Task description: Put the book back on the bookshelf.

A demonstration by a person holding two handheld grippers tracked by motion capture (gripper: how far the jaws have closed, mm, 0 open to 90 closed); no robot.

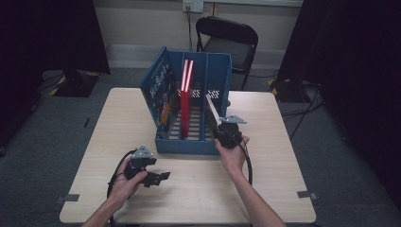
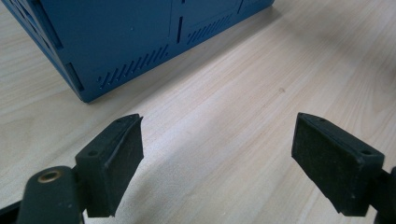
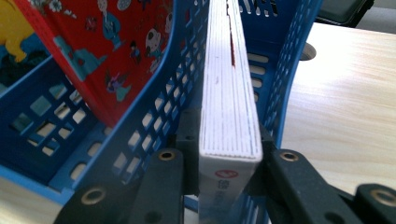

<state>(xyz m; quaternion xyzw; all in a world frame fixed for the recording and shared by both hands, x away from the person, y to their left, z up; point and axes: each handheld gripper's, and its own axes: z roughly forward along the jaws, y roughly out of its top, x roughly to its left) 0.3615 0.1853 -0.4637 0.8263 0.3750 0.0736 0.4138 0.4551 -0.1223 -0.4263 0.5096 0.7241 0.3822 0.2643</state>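
Here, right gripper (image 3: 229, 179) fingers clamped on book (image 3: 229, 107), cover hidden; left gripper (image 2: 217, 158) fingers spread.

The high view is dim and slightly soft, with near-black curtains at both sides swallowing detail; the pale wooden bench (image 1: 189, 189) is the brightest area. The upright red book (image 1: 186, 97) glows with glare along its top edges. The left gripper view is evenly lit, with soft shadows beneath the blue plastic file rack (image 2: 140, 37). In the right gripper view, the nearest parts blur.
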